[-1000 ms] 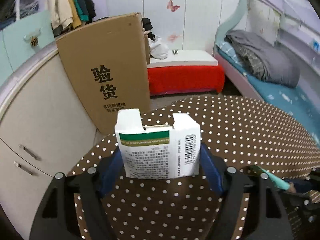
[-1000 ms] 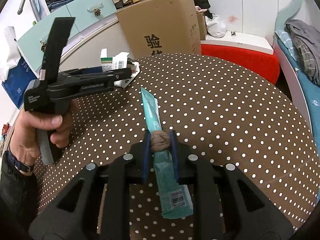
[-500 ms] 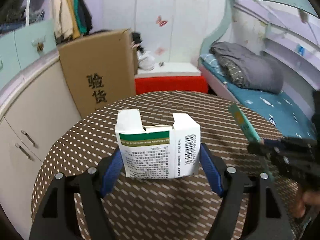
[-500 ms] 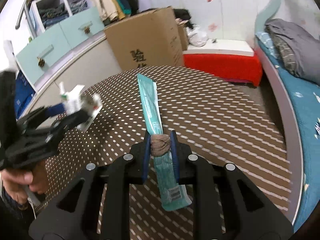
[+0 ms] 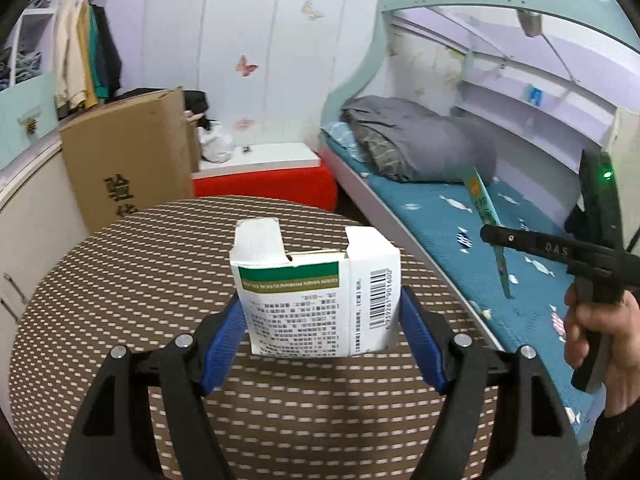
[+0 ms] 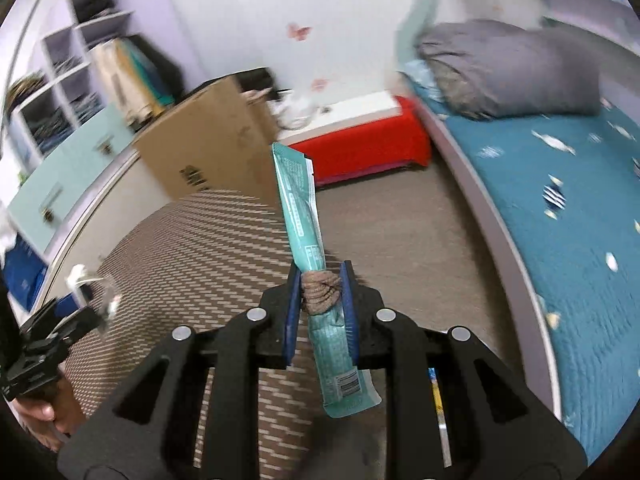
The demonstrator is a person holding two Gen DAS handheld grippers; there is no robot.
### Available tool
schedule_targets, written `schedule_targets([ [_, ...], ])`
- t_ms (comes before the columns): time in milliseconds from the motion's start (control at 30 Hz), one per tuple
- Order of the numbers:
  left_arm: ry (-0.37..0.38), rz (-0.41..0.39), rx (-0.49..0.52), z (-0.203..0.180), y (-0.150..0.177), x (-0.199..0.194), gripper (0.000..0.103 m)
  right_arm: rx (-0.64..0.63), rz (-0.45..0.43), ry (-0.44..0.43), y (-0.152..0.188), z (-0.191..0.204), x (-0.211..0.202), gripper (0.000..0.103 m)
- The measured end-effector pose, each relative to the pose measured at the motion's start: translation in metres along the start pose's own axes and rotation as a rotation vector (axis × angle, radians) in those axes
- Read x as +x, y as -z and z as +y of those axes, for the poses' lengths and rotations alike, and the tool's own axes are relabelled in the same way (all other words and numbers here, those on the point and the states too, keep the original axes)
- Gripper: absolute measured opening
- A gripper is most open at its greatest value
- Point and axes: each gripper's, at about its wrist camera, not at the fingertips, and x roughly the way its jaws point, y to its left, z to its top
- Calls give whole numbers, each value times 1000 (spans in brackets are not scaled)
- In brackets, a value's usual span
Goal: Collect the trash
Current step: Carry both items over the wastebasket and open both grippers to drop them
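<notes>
Both grippers swung bedward; 1 box (image 5: pixel 320 300); 1 wrapper (image 6: pixel 308 232).

A white box (image 5: pixel 316 300) with a green band, a teal wrapper (image 6: pixel 308 248), and a brown, white-dotted tablecloth (image 5: pixel 120 280) are seen.

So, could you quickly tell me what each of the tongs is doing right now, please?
Left tongs: closed on the white carton.
Right tongs: closed on the teal wrapper and a brown wad.
</notes>
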Motion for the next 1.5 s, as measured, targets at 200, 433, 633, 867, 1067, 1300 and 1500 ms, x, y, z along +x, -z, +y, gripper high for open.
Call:
schedule_targets([
  [200, 45, 25, 28, -36, 4, 14, 73, 152, 99, 103, 27, -90, 38, 19],
  [433, 56, 63, 70, -58, 3, 32, 73, 253, 235, 151, 79, -142, 106, 21],
  [633, 68, 80, 109, -82, -7, 48, 73, 327, 293, 237, 111, -163, 136, 76],
  [867, 118, 115, 177, -130, -15, 75, 73, 363, 223, 201, 106, -176, 102, 84],
  [1067, 168, 164, 239, -184, -14, 104, 73, 362, 85, 184, 81, -180, 45, 88],
  [1300, 174, 281, 274, -234, -6, 158, 73, 356, -32, 193, 59, -185, -6, 90],
  [1500, 137, 412, 284, -257, 9, 212, 73, 356, -77, 193, 55, -190, -28, 91],
])
